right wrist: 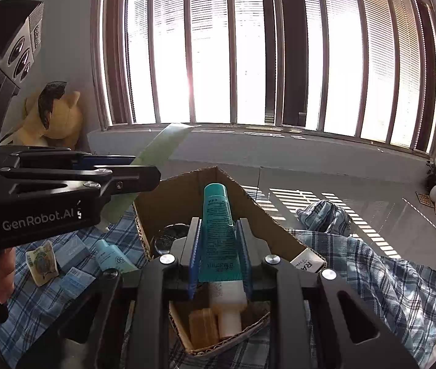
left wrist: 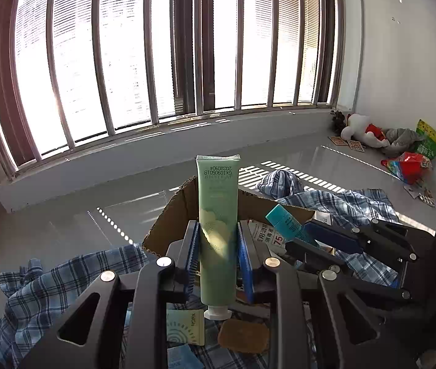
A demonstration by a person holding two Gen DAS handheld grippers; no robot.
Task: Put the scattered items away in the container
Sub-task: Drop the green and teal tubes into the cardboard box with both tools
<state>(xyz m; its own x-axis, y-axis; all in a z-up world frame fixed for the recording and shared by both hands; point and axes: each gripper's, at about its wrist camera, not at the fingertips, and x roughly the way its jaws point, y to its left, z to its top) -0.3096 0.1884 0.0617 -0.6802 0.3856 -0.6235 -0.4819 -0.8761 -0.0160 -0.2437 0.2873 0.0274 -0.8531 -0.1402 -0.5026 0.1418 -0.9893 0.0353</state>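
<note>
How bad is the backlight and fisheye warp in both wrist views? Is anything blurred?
Left wrist: window blown out white, bars bowed by fisheye; green tube sharp, its batch print legible; blind stripes on the floor. Right wrist: same blown-out glare with a flare at centre; teal tube crisp; the green tube's tip looks washed out and soft against the sill.

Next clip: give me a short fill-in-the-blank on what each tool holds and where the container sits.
1. The left tool is shut on a pale ____ tube with a white cap.
2. The right tool is shut on a ____ tube, held over the box.
3. The container is an open ____ box.
4. The box sits on a blue ____ cloth.

Missing words: green; teal; cardboard; plaid
</note>
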